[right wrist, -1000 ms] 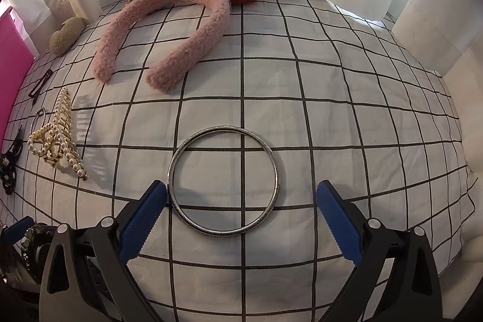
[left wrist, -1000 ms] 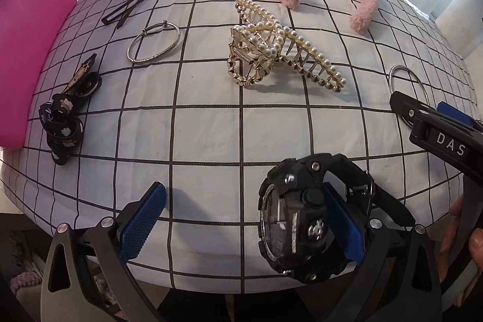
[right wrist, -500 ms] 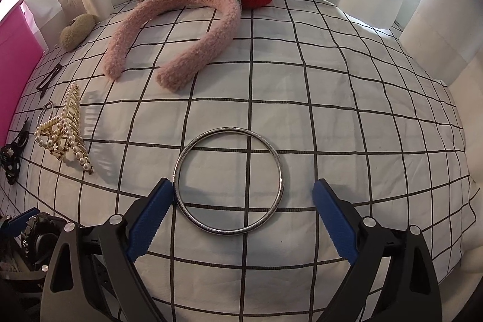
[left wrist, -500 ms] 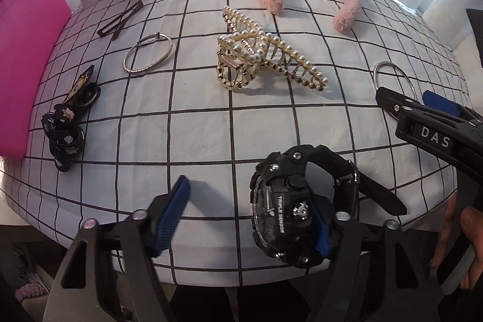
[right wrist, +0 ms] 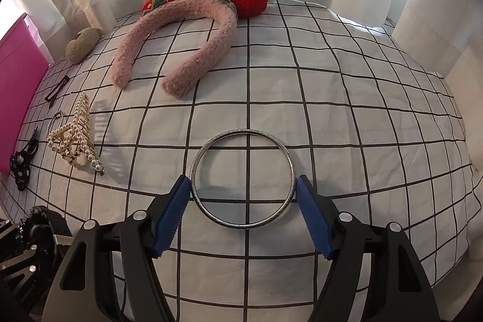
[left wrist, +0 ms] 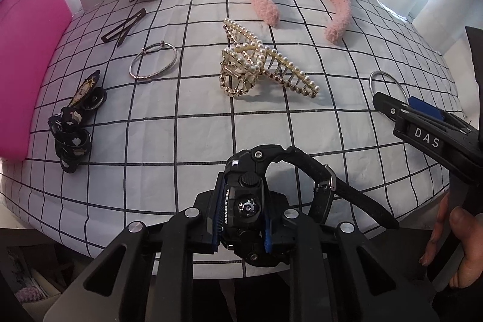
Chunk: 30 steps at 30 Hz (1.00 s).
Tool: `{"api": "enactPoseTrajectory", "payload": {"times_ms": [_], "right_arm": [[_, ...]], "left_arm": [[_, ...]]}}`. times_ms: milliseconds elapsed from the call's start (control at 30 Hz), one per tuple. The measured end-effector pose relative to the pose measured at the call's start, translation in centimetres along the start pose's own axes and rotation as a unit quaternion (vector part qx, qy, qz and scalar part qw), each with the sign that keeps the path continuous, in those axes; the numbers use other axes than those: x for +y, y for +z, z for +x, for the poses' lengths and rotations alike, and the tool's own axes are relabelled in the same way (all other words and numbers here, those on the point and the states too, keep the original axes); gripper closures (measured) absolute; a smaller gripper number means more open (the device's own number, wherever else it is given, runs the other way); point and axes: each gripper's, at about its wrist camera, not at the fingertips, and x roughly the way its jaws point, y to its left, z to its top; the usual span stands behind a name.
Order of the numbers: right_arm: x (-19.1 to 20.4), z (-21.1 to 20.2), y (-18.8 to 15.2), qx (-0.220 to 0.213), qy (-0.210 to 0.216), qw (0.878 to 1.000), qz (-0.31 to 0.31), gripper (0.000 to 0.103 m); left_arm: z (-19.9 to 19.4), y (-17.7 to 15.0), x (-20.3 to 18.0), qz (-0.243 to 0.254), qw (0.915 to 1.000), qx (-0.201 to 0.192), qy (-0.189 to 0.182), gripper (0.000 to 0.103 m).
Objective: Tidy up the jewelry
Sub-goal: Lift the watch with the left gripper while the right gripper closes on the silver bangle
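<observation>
Your left gripper (left wrist: pixel 243 224) clamps the chunky black watch (left wrist: pixel 246 207) at 6 o'clock, near the cloth's edge. Your right gripper (right wrist: pixel 243 193) pinches the thin silver bangle (right wrist: pixel 242 178), lying flat dead centre on the checked cloth (right wrist: pixel 362 110).

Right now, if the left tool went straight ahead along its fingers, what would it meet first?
Holding the black watch, the left tool would likely meet the pearl hair claw first, though depth is uncertain; only bare checked cloth lies between.

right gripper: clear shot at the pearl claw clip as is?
Probably not: the right gripper is closed around the silver bangle, and the pearl claw clip lies well off to its left, though nothing sits between them.
</observation>
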Motion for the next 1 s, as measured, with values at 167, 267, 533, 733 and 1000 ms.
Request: {"api": "enactPoseTrajectory", "payload": {"times_ms": [167, 267, 533, 733, 1000], "right_arm": [[0.3, -1.0, -0.2, -0.012, 0.0, 1.0, -0.006, 0.034], [0.8, -1.8, 0.0, -0.018, 0.001, 1.0, -0.014, 0.034], [2.2, -2.1, 0.5, -0.016, -0.004, 1.0, -0.024, 0.034], [2.2, -0.1, 0.1, 0.027, -0.017, 0.999, -0.021, 0.034], [2.1, 0.8, 0.2, 0.045, -0.036, 0.998, -0.019, 0.023]], "left_arm": [[-1.3, 0.3, 0.7, -0.002, 0.9998, -0.02, 0.003, 0.083], [-2.3, 0.2, 1.4, -0.003, 0.9995, -0.032, 0.007, 0.083], [-3.5, 1.0, 2.1, -0.007, 0.9986, -0.051, 0.012, 0.083], [-3.1, 0.8, 2.5, -0.01, 0.999, -0.043, 0.005, 0.083], [-2.9, 0.7, 2.6, -0.011, 0.9992, -0.039, 0.005, 0.083]]}}
